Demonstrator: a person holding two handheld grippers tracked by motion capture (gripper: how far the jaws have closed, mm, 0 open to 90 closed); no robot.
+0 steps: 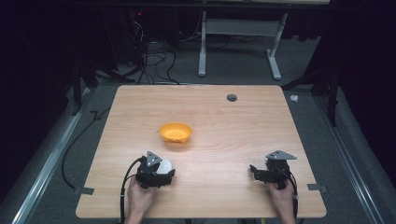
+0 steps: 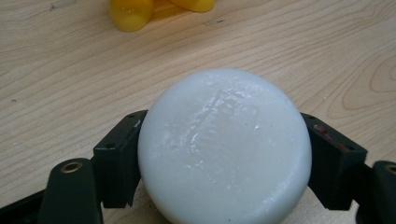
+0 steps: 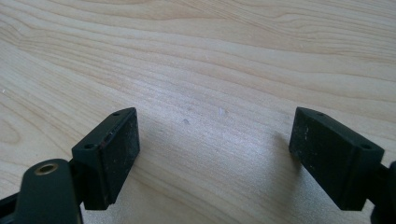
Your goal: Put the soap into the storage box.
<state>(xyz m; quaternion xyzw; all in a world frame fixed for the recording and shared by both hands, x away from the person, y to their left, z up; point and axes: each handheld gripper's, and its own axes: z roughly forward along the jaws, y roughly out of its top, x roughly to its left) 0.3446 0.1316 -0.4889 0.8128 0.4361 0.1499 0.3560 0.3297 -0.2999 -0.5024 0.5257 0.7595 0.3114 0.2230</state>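
- White round lid-like disc (image 2: 224, 149) sits clamped between my left gripper (image 2: 224, 158) jaws, one pad on each side, at the near left part of the wooden table (image 1: 224, 121).
- Disc (image 1: 164, 166) looks smooth and glossy, domed face toward the camera; can't tell if it rests on the wood or is just above it.
- My right gripper (image 3: 215, 154) is at the near right, jaws spread wide, bare wood between them, nothing held.
- Right gripper (image 1: 262, 173) well apart from the left one (image 1: 156, 175).
- Farther out, near table centre: orange bowl (image 1: 175, 133), upright, beyond the disc.
- Far edge: small grey grommet (image 1: 231, 97).
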